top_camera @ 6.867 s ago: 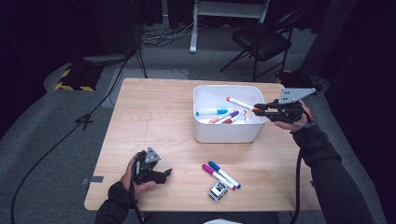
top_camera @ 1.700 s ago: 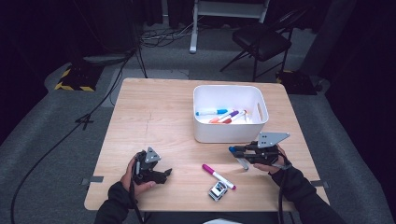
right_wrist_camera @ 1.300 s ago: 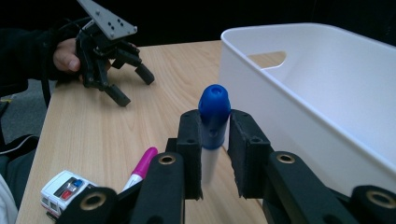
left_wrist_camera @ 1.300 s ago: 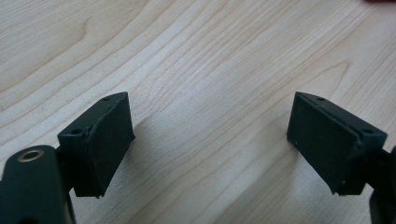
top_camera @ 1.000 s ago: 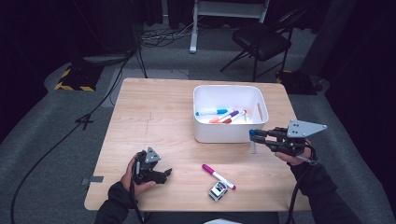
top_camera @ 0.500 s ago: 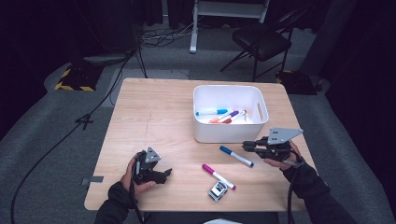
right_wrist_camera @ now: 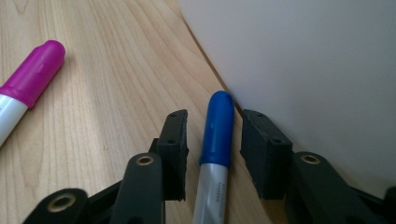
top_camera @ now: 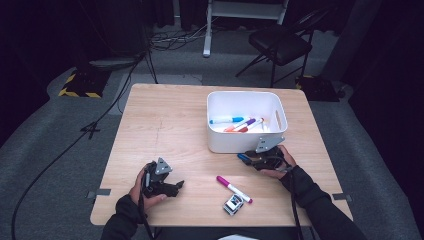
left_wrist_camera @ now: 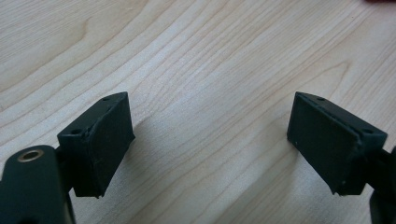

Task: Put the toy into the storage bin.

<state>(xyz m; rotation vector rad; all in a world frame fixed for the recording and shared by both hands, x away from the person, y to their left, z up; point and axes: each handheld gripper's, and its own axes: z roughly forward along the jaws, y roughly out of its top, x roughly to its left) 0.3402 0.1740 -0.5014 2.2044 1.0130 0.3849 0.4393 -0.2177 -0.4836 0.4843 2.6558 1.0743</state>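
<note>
Wooden surface (top_camera: 170, 120) filled the frame centre. White bin (top_camera: 245, 121) sat upper right of centre, markers inside. Right gripper (top_camera: 252, 160) lay low just below the bin; its fingers (right_wrist_camera: 173, 140) had just been opening and stood apart around the blue marker (right_wrist_camera: 218, 130), not pressing it. Left gripper (top_camera: 170, 186), lower left, fingers apart over bare wood. Magenta marker (top_camera: 233, 188) lay lower centre.

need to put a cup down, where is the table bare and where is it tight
Bare: the whole far-left stretch of the table, from the white bin across to the left edge. Also the strip between the left hand-held gripper and the magenta marker. Crowded: the front right, with the right hand-held gripper, blue marker and small clip.
</note>
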